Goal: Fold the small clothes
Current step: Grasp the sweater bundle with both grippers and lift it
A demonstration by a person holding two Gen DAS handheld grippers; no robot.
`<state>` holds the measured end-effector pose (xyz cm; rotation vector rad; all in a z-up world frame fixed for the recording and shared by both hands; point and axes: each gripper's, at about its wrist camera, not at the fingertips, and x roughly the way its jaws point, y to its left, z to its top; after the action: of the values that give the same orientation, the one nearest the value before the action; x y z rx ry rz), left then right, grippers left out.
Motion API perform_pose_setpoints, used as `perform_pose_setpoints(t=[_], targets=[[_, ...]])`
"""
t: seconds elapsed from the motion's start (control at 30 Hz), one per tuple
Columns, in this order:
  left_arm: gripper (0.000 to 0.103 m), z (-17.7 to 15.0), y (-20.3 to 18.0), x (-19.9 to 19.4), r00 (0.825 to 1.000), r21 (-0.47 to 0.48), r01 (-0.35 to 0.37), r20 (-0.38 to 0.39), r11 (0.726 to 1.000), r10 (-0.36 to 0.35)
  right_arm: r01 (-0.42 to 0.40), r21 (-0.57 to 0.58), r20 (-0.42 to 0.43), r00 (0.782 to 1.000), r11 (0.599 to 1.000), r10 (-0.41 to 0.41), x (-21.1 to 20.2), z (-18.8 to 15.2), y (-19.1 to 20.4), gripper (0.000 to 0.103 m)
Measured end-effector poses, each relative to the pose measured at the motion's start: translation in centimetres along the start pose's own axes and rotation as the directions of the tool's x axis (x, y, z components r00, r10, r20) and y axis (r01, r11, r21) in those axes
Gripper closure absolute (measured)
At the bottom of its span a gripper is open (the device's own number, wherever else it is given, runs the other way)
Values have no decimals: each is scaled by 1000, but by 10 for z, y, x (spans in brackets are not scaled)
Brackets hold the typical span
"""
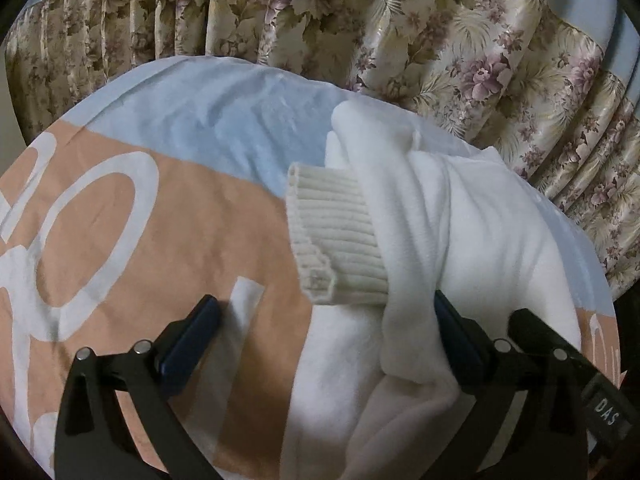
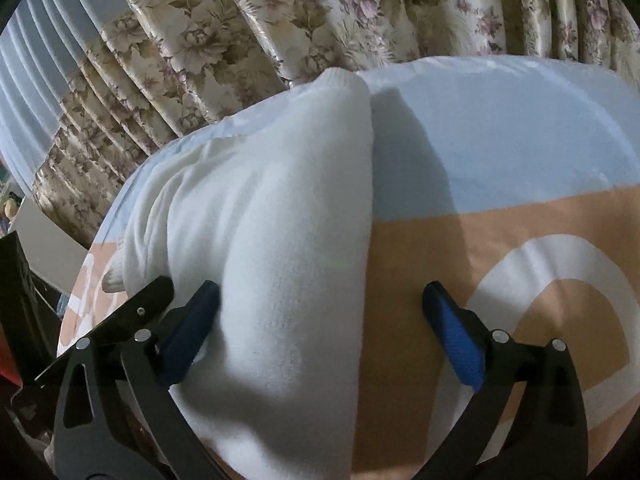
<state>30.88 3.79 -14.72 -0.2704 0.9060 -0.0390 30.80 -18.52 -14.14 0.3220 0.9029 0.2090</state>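
1. a white sweater (image 1: 472,240) lies on a bedspread (image 1: 224,200) banded in pale blue and peach with big white letters; in the left wrist view it fills the right half of the frame, from the bottom centre up toward the upper right.
2. its long axis in that view runs from the lower centre to the upper right, toward the floral curtain (image 1: 440,40) that hangs behind the bed.
3. a ribbed cuff (image 1: 332,240) sticks out of the folds at mid-frame – its open end faces the lower left, and the sleeve it belongs to runs up and right under a fold of the body.
4. the left gripper (image 1: 324,332) is spread wide: its left blue pad sits over bare peach cloth at the lower left, its right pad is pressed against the side of a sweater fold at the lower right, and nothing is pinched between them.
5. in the right wrist view the sweater (image 2: 280,240) is a bulky folded mound in the centre-left, long axis from the bottom centre up to a rounded tip near the top centre, by the curtain.
6. the right gripper (image 2: 320,312) is also spread – the left pad touches the mound's left flank, the right pad is over peach bedspread beside a white ring letter (image 2: 560,300), so the fingers straddle the mound's right part without closing on it.
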Motion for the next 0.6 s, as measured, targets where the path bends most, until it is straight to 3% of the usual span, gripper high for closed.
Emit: perform_pose_setpoints(t=[0.07,0.13,0.2,0.3,0.6], targets=[[2,1,-4,1,1000,6,4,-1,1000,-4,-44,-10,-7,999,999,44,0,1,6,32],[16,-1,-6,-2,999,3,40,10,999,-40,-53,-28,-1,999,998,53,-2,1,13,45],[52,-2,-12,-6,996,23,82,17,996,-82,-61,-39,11,998,997,61,-4,1,15,52],[57,-4,-28,-12,998,72,50,41,996,-53,-93,-25,20,995,995,93,-6,0,11,58],[68,1,-30,-20,994,56,82,69,995,-86,-144,-38,39,989,989,145,-13,4,9,66]])
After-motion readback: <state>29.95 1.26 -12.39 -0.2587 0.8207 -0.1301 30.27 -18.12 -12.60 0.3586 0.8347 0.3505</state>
